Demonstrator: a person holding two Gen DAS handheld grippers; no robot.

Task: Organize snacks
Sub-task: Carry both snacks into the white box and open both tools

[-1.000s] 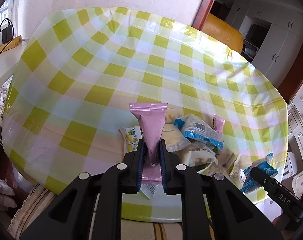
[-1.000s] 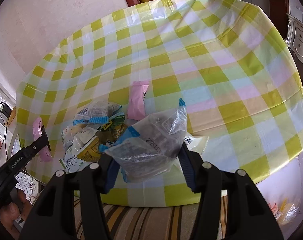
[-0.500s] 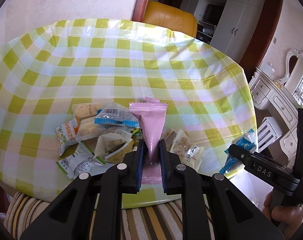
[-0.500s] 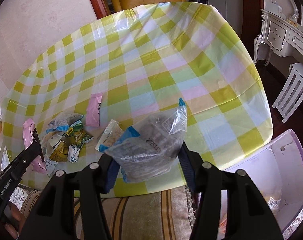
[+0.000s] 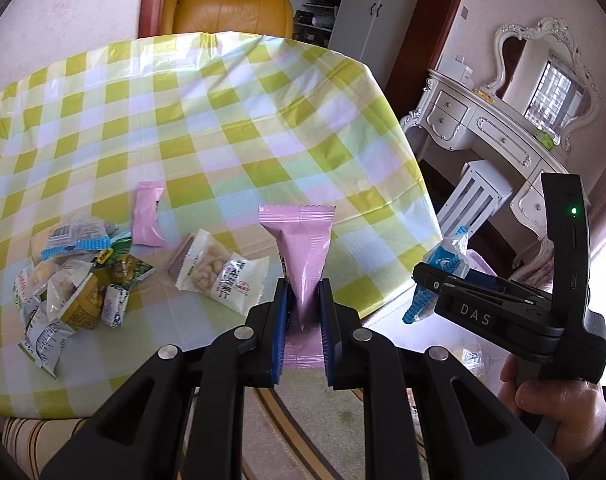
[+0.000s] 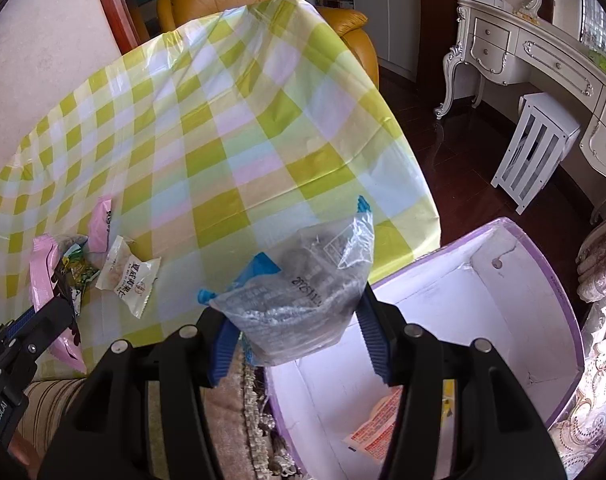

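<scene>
The jaws of the right gripper (image 6: 299, 344) pinch a clear snack packet with blue sealed ends (image 6: 303, 296), puffy enough to keep them partly spread. The jaws of the left gripper (image 5: 303, 312) are pressed tight on a flat pink snack packet (image 5: 301, 256) that stands up between them, long axis running straight away from the jaws, serrated end on top. In the right wrist view the clear packet hangs over the near rim of a white box with a purple rim (image 6: 559, 292) that sits below the surface's edge on the right. The box mouth lies just ahead of and beneath these jaws, so the right hand looks much the nearer to a drop; a red-and-white packet (image 6: 377, 434) already lies on the box floor. The left gripper, judged from its own view, hangs over the near edge of the surface (image 5: 223, 128), whose cloth is checked yellow-green, and would have to travel right, past the right gripper, to reach the box. The clear packet carries a printed date code, partly readable as "2025" followed by more digits. The right gripper's body reads "DAS" in the left wrist view. On the surface a white packet of pale puffed pieces (image 5: 219, 272) bears green Chinese characters and a round red seal, too small to read. To its left lie another pink packet (image 5: 147, 214) and a loose heap of green, yellow and white packets (image 5: 75, 272).
</scene>
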